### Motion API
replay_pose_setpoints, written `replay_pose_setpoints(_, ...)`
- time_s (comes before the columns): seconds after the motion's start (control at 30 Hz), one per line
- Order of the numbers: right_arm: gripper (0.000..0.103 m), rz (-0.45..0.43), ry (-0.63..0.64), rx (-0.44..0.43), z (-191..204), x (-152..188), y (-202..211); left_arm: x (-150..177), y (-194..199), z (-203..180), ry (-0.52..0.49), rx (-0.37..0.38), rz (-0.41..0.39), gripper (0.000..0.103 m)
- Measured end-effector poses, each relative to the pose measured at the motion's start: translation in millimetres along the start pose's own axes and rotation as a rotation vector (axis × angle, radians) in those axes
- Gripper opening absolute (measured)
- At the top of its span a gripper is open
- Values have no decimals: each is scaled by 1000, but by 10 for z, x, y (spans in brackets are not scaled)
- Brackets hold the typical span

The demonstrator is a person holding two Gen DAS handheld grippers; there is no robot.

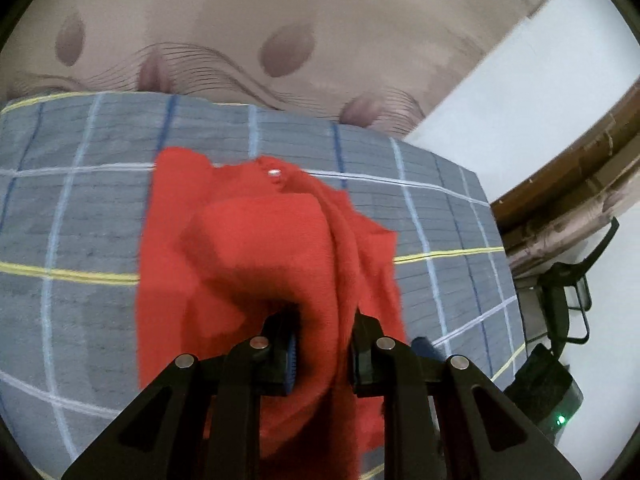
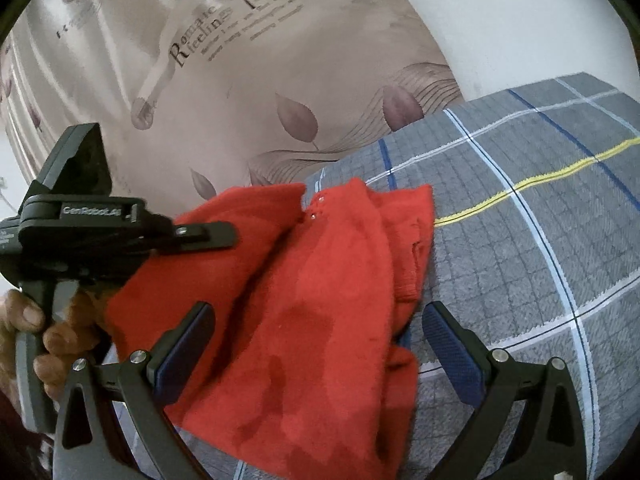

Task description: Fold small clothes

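Here, a bunched fold of the red garment (image 1: 280, 240) is seen pinched between the nearly closed fingers (image 1: 362, 356) of the left gripper (image 1: 322, 354), the cloth rising out of the narrow gap and draping back over the rest of the piece. The right gripper (image 2: 316, 356) is held with its fingers (image 2: 452, 352) spread wide and nothing gripped; the near part of the garment lies between and under them, and whether the pads brush the cloth cannot be told. In the right wrist view the left gripper's body (image 2: 88, 228) is shown at the garment's left side, held in a person's hand (image 2: 48, 340).

The garment is spread, rumpled and partly doubled over, on a bed covered by a grey checked blanket (image 1: 80, 220), with small snap studs (image 1: 274, 173) visible near its far edge. The step is judged to be a fold being carried across. It would be done well if the lifted edge were kept taut and laid square over the lower layer, while the free side is pinned flat by the open fingers so that it is not dragged.

Open blanket is left on both sides of the garment. The bed's far edge lies close behind it against a leaf-printed curtain (image 1: 280, 20), and a white wall (image 1: 540, 80) and a dark chair (image 1: 568, 292) stand past the bed's right edge.
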State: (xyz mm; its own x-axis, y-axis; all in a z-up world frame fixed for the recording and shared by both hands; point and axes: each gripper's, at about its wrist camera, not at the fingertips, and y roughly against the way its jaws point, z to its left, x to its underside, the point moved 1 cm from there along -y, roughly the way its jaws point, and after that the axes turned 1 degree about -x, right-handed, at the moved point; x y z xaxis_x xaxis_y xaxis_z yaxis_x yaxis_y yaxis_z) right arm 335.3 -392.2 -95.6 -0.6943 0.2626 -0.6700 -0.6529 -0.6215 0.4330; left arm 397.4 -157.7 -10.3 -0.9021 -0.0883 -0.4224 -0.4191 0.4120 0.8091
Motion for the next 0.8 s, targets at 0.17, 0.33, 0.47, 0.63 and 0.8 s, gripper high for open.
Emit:
replay_pose_setpoints(0.17, 103, -5, -45, -24, -87, -12, 17, -10, -178, -147, 20, 82, 15, 20)
replay_pose_setpoints(0.33, 103, -10, -68, -35, -127, -7, 16, -19, -333, -277, -9, 106, 57, 25)
replay_pose_setpoints(0.47, 103, -13, -103, -53, -185, -1, 13, -43, -256, -300, 1, 185, 38, 35)
replay_pose_setpoints(0.63, 103, -26, -193, -98, -348, 10, 35, -55, 93, -408, -36, 340, -43, 57)
replay_pose_setpoints(0.8, 103, -83, -279, -183, -488, 24, 180, 160, 498, -186, -64, 382, -193, 72)
